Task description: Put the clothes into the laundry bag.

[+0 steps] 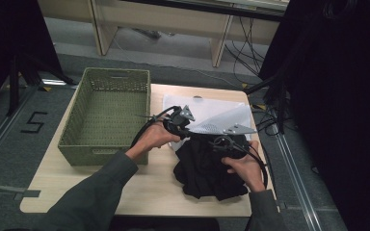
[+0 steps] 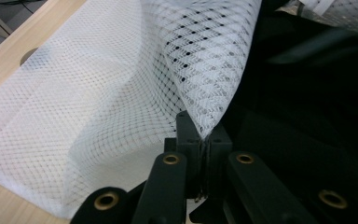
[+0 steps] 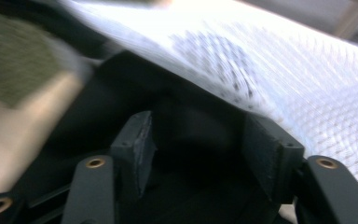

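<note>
Lying across a pale wooden counter (image 1: 139,190) with rounded corners, over grey floor (image 1: 9,144): a white mesh bag (image 1: 207,115) toward the far right, a black garment (image 1: 207,171) heaped just in front and touching it. Sitting at the left edge, a green woven basket (image 1: 107,115). Leaving bare wood along the near edge. Left gripper (image 2: 204,135) pinching the mesh's edge, jaws clamped together on it. Right gripper (image 3: 196,140) hovering over the black cloth, jaws standing apart, pressing on nothing. Desk legs and cables crowding the far side.
</note>
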`<action>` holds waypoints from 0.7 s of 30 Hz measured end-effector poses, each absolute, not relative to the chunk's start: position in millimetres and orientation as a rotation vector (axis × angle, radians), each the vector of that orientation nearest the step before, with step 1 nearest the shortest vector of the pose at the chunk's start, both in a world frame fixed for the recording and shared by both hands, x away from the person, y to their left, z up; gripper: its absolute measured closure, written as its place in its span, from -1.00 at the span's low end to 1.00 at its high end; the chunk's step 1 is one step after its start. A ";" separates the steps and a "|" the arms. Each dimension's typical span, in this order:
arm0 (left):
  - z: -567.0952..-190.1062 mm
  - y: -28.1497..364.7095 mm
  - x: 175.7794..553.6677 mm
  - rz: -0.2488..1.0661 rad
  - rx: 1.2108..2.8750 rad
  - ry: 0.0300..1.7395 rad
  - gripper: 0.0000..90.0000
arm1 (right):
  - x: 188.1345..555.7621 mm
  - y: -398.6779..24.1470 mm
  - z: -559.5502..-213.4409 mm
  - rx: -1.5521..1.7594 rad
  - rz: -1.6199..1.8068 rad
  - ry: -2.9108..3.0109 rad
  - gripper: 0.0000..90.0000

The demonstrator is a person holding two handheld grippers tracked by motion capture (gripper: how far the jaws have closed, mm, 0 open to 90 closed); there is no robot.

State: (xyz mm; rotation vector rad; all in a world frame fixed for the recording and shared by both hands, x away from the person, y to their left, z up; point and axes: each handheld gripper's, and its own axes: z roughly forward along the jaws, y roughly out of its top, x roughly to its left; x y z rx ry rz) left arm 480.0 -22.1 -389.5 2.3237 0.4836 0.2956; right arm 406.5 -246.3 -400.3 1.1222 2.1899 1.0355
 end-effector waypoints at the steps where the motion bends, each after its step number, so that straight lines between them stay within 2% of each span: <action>1: -389.4 -21.7 480.8 0.297 2.319 0.488 0.95 | 400.9 -244.3 -397.2 1.119 1.064 2.194 -0.07; 5: -389.4 -20.7 481.8 0.297 2.318 0.493 0.95 | 376.8 -223.4 -390.3 1.072 1.129 2.297 -0.10; 10: -389.9 -21.7 482.2 0.295 2.320 0.495 0.95 | 380.4 -188.3 -433.7 1.071 0.925 2.429 -0.15; 11: -390.3 -22.0 481.2 0.293 2.318 0.493 0.95 | 384.0 -179.9 -449.9 1.060 0.849 2.460 -0.09; 12: -391.4 -23.6 479.5 0.287 2.298 0.511 0.95 | 390.3 -173.5 -461.5 1.010 0.765 2.483 0.37; 14: -390.7 -23.3 478.3 0.303 2.310 0.497 0.95 | 401.9 -175.5 -459.8 0.954 0.745 2.466 0.84; 17: -389.0 -21.9 479.6 0.326 2.310 0.437 0.96 | 412.6 -187.2 -437.2 0.924 0.774 2.346 0.92; 19: -387.8 -22.7 473.0 0.282 2.271 0.507 0.96 | 426.1 -202.6 -419.8 0.875 0.752 2.220 0.92; 21: -383.9 -22.5 470.3 0.284 2.294 0.465 0.96 | 444.8 -219.3 -417.6 0.964 0.722 2.137 0.92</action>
